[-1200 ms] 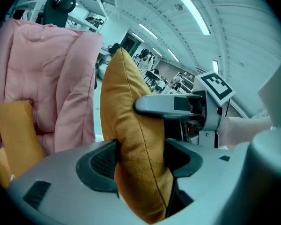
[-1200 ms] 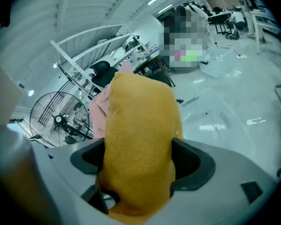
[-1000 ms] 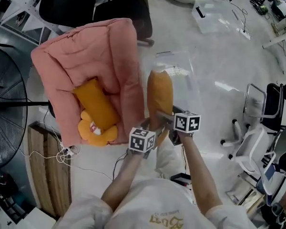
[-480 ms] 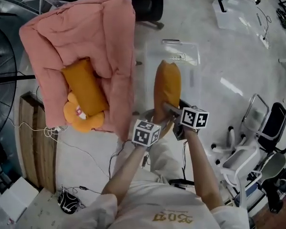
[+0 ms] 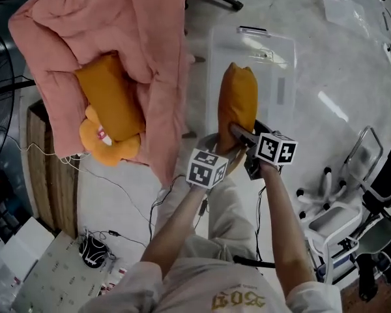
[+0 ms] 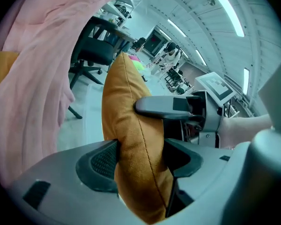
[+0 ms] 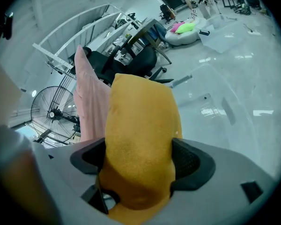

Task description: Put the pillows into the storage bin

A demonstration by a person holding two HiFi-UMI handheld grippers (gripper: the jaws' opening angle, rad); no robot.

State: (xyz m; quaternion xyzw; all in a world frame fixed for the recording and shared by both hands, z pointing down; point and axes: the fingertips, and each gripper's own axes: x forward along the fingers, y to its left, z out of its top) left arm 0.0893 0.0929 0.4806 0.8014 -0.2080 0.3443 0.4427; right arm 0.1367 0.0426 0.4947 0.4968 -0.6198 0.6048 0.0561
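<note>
orange pillow (image 5: 238,106) above the clear bin (image 5: 281,67), not yet in, clamped by my left gripper (image 6: 139,161) and right gripper (image 7: 138,161); second pillow (image 5: 107,103) beside the bin on pink chair (image 5: 143,18).

The head view looks steeply down from high above, taking in both the left hand-held gripper (image 5: 216,154) and the right hand-held gripper (image 5: 238,132), with floor (image 5: 313,129) all around them. The left gripper view sits close behind its own jaws and faces forward along them. The orange pillow (image 5: 238,103) fills its near centre, and the right hand-held gripper is just to the right. The right gripper view sits equally close behind its jaws, facing forward toward the clear storage bin (image 7: 215,102) beyond them. All three views share the pillow and the pink padded seat (image 5: 137,31) left of both grippers.
</note>
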